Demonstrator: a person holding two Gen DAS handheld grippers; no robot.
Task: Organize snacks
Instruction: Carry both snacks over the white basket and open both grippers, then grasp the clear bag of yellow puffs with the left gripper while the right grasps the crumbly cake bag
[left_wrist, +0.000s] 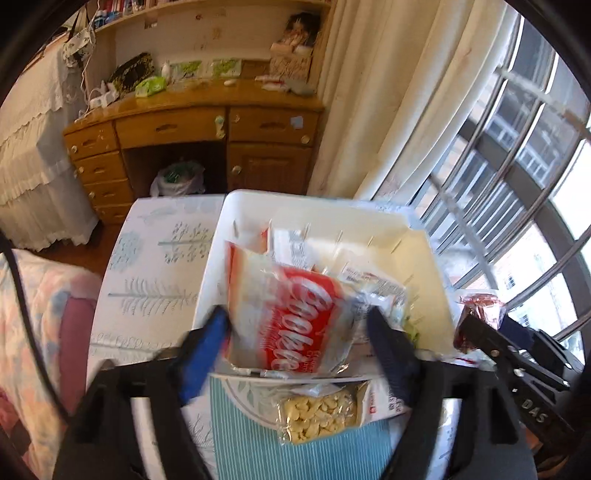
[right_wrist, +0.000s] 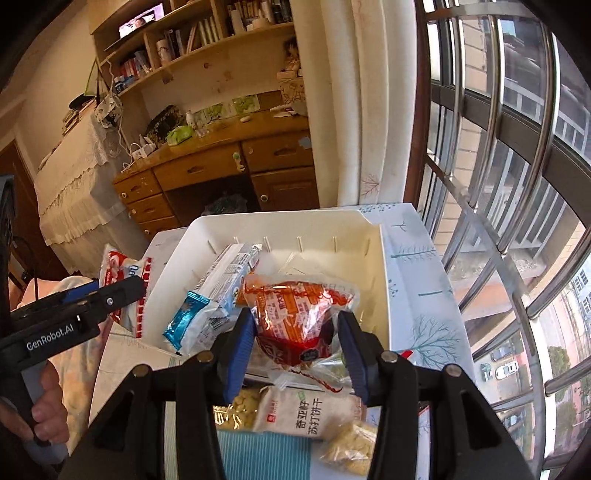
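While the left hand-held gripper (left_wrist: 299, 332) stands with its blue ribbed pads spread either side of a crinkly red-and-white cookie bag (left_wrist: 291, 314), whether they press it is unclear; the right hand-held gripper (right_wrist: 295, 339) pinches a glossy orange-red pouch (right_wrist: 295, 314). Both packets hang over a smooth white plastic bin (right_wrist: 373, 266) with slotted walls, on a tree-printed tabletop (right_wrist: 424, 295), cracker packs (right_wrist: 310, 410) lying nearer.

Both tools (left_wrist: 299, 332) (right_wrist: 297, 339) angled downward.
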